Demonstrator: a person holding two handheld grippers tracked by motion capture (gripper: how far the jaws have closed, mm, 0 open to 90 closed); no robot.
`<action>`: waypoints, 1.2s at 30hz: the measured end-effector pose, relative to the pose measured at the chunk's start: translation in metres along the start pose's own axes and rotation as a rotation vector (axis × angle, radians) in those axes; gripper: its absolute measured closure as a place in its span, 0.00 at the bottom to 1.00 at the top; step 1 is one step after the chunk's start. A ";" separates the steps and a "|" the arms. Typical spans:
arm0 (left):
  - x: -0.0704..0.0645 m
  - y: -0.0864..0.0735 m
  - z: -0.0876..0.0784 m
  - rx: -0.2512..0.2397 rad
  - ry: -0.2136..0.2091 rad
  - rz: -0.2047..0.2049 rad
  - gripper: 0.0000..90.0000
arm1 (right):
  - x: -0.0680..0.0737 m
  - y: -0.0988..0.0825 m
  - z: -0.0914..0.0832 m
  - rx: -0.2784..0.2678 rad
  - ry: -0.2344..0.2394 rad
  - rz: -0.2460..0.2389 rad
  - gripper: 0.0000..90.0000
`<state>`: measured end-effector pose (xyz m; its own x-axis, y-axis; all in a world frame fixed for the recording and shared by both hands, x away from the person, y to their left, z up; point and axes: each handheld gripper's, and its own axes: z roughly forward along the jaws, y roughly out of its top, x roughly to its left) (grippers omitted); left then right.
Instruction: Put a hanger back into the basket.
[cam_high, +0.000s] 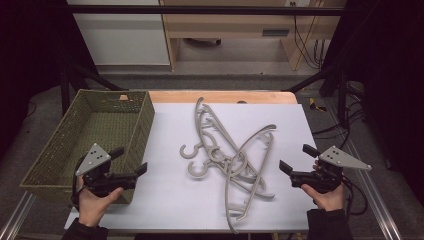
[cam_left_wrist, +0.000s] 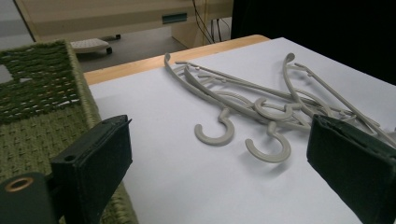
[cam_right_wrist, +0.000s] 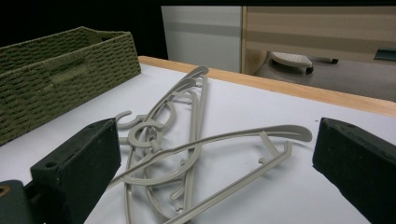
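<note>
1. Hangers (cam_high: 231, 155), grey plastic ones, lie in a tangled pile on the middle of a white sheet (cam_high: 170, 195) that covers the table; their hooks curl toward the left side of the pile.
2. A green woven basket (cam_high: 60, 150) sits at the left edge of the table, partly on the sheet, well apart from the pile.
3. The left gripper (cam_high: 131, 164) is held in a hand at the near left, just beside the basket's near right corner. Its two black jaws stand wide apart with nothing between them, pointing right toward the hooks.
4. The right gripper (cam_high: 297, 158) is held in a hand at the near right, near the pile but not touching it. Its jaws also stand wide apart and hold nothing.
5. From the left gripper view, two hooks (cam_left_wrist: 215, 132) lie nearest the jaws on the bare sheet.
6. From the right gripper view, one long hanger arm (cam_right_wrist: 243, 135) crosses over the others.
7. A strip of wooden table edge (cam_high: 220, 96) shows at the far side.
</note>
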<state>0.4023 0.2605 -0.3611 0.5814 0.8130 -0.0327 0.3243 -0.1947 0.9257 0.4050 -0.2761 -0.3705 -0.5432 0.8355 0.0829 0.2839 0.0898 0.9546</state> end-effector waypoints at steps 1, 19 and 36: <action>-0.002 0.000 0.002 0.008 -0.003 0.008 0.07 | 0.000 0.000 0.000 -0.001 -0.002 0.000 0.02; -0.052 0.003 0.051 0.101 -0.092 0.045 0.10 | 0.002 0.000 0.004 0.009 0.007 0.000 0.02; -0.101 -0.002 0.102 0.182 -0.183 0.056 0.13 | 0.004 -0.001 0.007 0.019 0.014 0.000 0.02</action>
<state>0.4196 0.1229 -0.3982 0.7222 0.6885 -0.0662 0.4072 -0.3458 0.8453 0.4079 -0.2693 -0.3734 -0.5542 0.8278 0.0873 0.2989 0.1000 0.9490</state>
